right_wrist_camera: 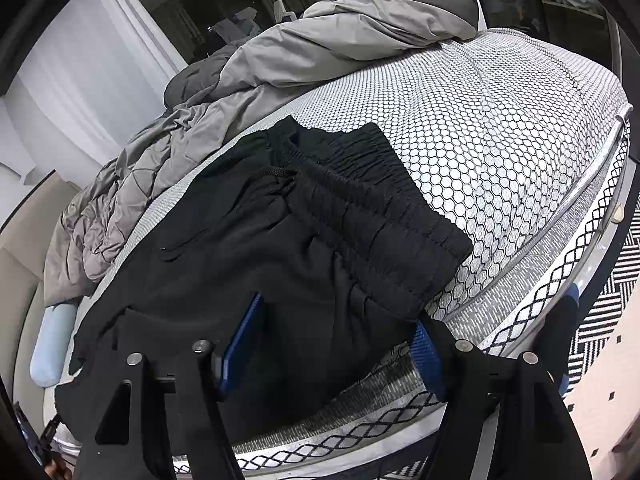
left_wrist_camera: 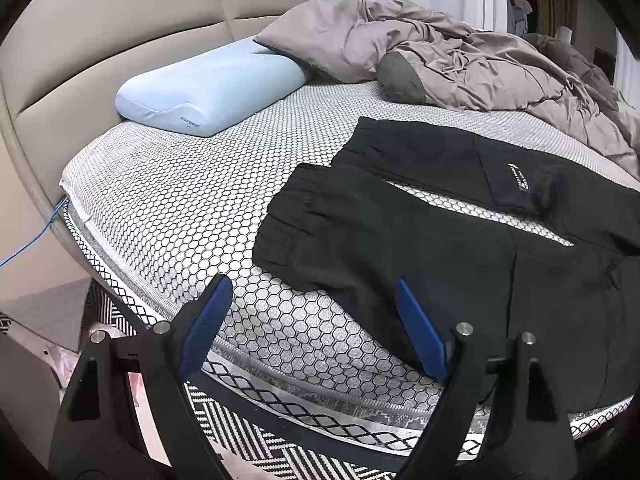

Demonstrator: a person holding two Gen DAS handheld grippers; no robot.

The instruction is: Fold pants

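Observation:
Black pants (left_wrist_camera: 400,232) lie spread on the honeycomb-patterned mattress (left_wrist_camera: 180,208), their two cuffed legs pointing toward the pillow with a strip of mattress showing between them. In the right wrist view the pants (right_wrist_camera: 280,248) show their gathered elastic waistband (right_wrist_camera: 380,208) and a drawstring, and the near fabric hangs over the bed's edge. My left gripper (left_wrist_camera: 312,284) is open above the mattress edge, its right pad beside the near leg's hem, nothing gripped. My right gripper (right_wrist_camera: 338,312) is open too; pants fabric lies between its blue pads, which do not press on it.
A light blue pillow (left_wrist_camera: 208,88) rests against the beige padded headboard (left_wrist_camera: 120,20). A crumpled grey duvet (left_wrist_camera: 460,60) is heaped along the far side of the bed (right_wrist_camera: 280,60). A black-and-white patterned rug (right_wrist_camera: 600,300) covers the floor beside the bed.

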